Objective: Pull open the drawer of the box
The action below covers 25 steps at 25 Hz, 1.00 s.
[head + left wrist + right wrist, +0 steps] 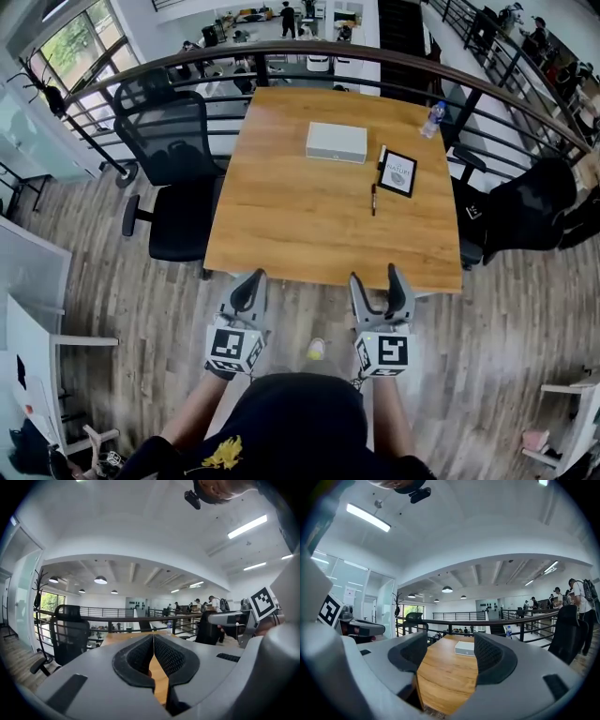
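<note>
The left hand-held gripper [248, 286] hangs short of the surface [309, 225], jaws pressed together on nothing. The box [337, 142] lies toward the far side, well apart from both grippers. It looks light, rigid and smooth, so it will likely slide unless braced. Its drawer pull is too small to make out. The right hand-held gripper [380, 281] is spread wide and empty.

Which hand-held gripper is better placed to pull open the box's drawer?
Probably the right hand-held gripper: its jaws stand apart, with the distant box seen between them, while the left hand-held gripper is shut.
</note>
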Each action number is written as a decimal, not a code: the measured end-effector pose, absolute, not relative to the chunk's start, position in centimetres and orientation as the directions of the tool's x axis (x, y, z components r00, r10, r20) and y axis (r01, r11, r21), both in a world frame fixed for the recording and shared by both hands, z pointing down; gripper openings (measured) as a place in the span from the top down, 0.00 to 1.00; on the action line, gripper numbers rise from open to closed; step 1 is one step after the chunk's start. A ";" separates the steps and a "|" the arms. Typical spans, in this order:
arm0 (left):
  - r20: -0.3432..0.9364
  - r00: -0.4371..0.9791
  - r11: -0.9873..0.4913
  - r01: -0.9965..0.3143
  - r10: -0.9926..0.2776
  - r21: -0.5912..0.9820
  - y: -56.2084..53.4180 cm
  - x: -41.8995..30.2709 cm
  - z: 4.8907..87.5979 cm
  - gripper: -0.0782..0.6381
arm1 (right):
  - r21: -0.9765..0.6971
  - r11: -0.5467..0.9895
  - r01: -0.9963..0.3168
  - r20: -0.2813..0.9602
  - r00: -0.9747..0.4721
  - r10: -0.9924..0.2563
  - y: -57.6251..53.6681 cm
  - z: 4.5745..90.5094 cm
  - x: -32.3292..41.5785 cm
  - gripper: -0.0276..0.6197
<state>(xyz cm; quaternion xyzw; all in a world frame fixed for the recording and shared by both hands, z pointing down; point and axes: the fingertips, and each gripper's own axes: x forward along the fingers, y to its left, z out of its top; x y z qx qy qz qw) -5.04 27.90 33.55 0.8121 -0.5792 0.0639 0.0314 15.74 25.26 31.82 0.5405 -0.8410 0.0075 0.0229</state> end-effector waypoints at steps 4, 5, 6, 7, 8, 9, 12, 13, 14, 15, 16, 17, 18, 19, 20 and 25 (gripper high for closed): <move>0.132 0.340 -0.347 -0.937 -0.931 -0.041 25.8 -2.3 33.2 0.87 | -0.017 0.424 -0.906 0.059 -0.424 -0.904 23.3 32.9 16.8 0.52; 0.135 0.342 -0.351 -0.935 -0.930 -0.047 25.3 -1.9 33.2 0.87 | -0.024 0.427 -0.904 0.064 -0.427 -0.902 23.0 33.1 16.8 0.53; 0.140 0.342 -0.352 -0.935 -0.929 -0.052 24.9 -1.7 33.3 0.87 | -0.028 0.431 -0.902 0.071 -0.432 -0.899 22.8 33.3 16.8 0.53; 0.145 0.341 -0.352 -0.935 -0.929 -0.053 24.6 -1.5 33.3 0.87 | -0.026 0.437 -0.899 0.080 -0.438 -0.896 22.5 33.6 16.9 0.53; 0.150 0.338 -0.349 -0.936 -0.929 -0.051 24.2 -1.4 33.5 0.87 | -0.023 0.444 -0.896 0.089 -0.444 -0.891 22.1 33.7 16.9 0.53; 0.156 0.335 -0.345 -0.937 -0.929 -0.048 23.8 -1.5 33.6 0.87 | -0.020 0.450 -0.893 0.095 -0.449 -0.888 21.6 33.9 17.0 0.53; 0.168 0.323 -0.334 -0.941 -0.931 -0.046 22.2 -1.9 34.2 0.87 | -0.017 0.450 -0.893 0.099 -0.449 -0.888 19.6 34.1 17.1 0.53; 0.169 0.319 -0.331 -0.943 -0.933 -0.046 21.6 -2.1 34.3 0.87 | -0.016 0.448 -0.894 0.096 -0.448 -0.889 18.8 34.1 17.1 0.53; 0.168 0.316 -0.327 -0.944 -0.934 -0.044 20.9 -2.2 34.4 0.87 | -0.017 0.448 -0.894 0.095 -0.447 -0.889 18.1 34.2 17.0 0.53; 0.165 0.314 -0.324 -0.945 -0.935 -0.042 20.2 -2.4 34.5 0.87 | -0.016 0.448 -0.894 0.096 -0.447 -0.889 17.3 34.2 16.9 0.53; 0.162 0.313 -0.323 -0.946 -0.936 -0.039 19.5 -2.5 34.5 0.87 | -0.015 0.449 -0.894 0.098 -0.448 -0.889 16.6 34.3 16.6 0.53; 0.159 0.315 -0.324 -0.945 -0.936 -0.038 18.8 -2.7 34.5 0.87 | -0.012 0.450 -0.893 0.099 -0.449 -0.888 16.0 34.3 16.3 0.53; 0.155 0.317 -0.327 -0.944 -0.936 -0.037 18.0 -3.0 34.6 0.87 | -0.009 0.450 -0.893 0.098 -0.449 -0.888 15.3 34.3 16.0 0.53; 0.151 0.319 -0.328 -0.944 -0.935 -0.036 17.1 -3.3 34.6 0.87 | -0.006 0.450 -0.893 0.097 -0.448 -0.889 14.5 34.2 15.5 0.53; 0.147 0.319 -0.327 -0.945 -0.936 -0.033 16.1 -3.8 34.7 0.87 | -0.004 0.448 -0.894 0.096 -0.446 -0.890 13.7 34.1 15.1 0.53; 0.054 0.281 -0.281 -0.960 -0.958 0.006 10.8 -6.6 32.5 0.87 | 0.061 0.436 -0.898 0.128 -0.427 -0.895 9.5 33.8 12.7 0.53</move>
